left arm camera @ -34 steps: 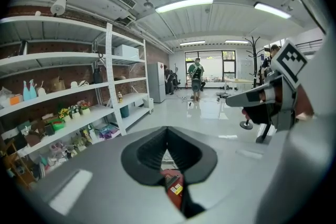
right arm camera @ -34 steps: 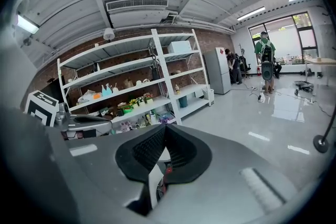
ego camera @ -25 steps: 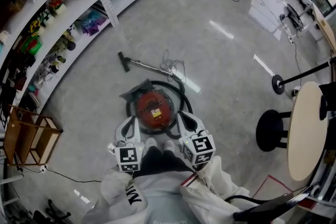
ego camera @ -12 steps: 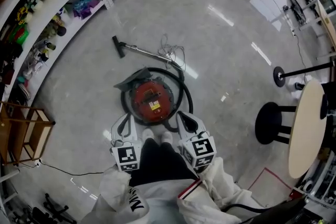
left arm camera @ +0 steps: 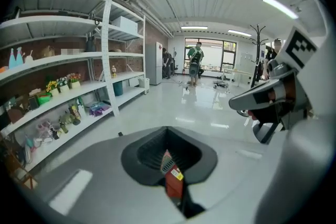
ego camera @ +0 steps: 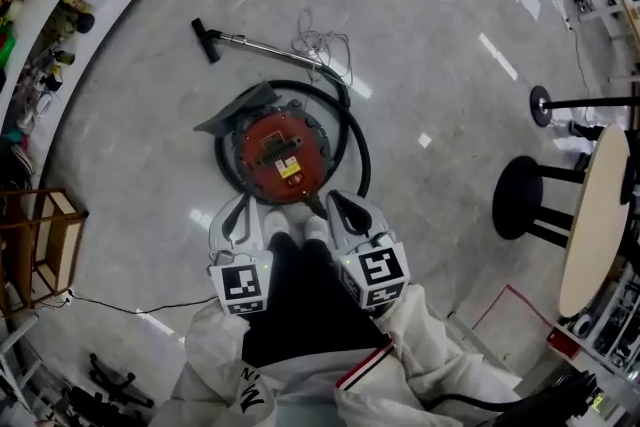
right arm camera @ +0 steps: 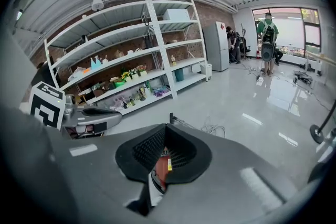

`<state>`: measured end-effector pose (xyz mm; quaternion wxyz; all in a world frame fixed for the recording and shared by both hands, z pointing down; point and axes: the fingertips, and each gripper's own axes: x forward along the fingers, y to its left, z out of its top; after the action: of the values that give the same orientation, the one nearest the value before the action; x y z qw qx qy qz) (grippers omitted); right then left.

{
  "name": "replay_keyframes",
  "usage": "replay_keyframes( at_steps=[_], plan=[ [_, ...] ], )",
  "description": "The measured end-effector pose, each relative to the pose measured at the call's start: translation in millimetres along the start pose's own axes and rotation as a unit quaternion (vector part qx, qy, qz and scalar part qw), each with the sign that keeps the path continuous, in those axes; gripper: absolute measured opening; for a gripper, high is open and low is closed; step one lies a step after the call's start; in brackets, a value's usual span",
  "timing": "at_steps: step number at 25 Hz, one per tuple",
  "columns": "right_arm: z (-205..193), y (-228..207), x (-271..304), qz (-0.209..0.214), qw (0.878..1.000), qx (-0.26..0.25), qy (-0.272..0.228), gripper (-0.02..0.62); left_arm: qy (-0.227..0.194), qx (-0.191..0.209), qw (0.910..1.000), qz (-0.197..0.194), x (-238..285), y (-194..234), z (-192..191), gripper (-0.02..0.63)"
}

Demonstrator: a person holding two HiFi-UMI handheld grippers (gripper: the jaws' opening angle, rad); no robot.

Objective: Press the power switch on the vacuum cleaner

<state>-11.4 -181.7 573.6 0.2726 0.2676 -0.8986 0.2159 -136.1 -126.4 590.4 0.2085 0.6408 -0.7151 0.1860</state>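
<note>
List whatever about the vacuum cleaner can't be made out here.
- Power switch: head view, too small on the vacuum cleaner to single out.
- Vacuum body: both gripper views, each gripper's own jaws hide all but a red sliver.
- Cord: head view, too thin to trace its plug.

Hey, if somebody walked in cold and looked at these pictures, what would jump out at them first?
The round red vacuum cleaner on the glossy grey floor, near the middle of the head view, ringed by its black hose. Next come the left gripper and right gripper just below it, both with jaws together and holding nothing. The metal wand lies beyond the vacuum.
</note>
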Motion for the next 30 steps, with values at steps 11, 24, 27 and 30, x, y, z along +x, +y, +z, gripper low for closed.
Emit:
replay_keyframes(
  at_steps=[11, 24, 27, 30],
  plan=[
    [-61.1, 1.5, 37.7, 0.016, 0.999, 0.008, 0.05, 0.0, 0.057, -0.014, 0.9971, -0.048, 33.0, -32.4, -72.9, 0.0],
    [-103.4, -10.5, 82.6, 0.006, 0.996, 0.024, 0.085, 0.0, 0.079, -0.037, 0.995, -0.048, 70.8, -26.7, -109.1, 0.0],
    [-115.5, -11.8, 94.4, 0.009, 0.995, 0.019, 0.099, 0.0, 0.081, -0.043, 0.9949, -0.042, 77.2, -20.9, -114.2, 0.0],
    [-130.7, -13.1, 106.2, 0.01, 0.993, 0.018, 0.114, 0.0, 0.085, -0.049, 0.9946, -0.036, 80.6, -14.0, -121.1, 0.0]
  ],
)
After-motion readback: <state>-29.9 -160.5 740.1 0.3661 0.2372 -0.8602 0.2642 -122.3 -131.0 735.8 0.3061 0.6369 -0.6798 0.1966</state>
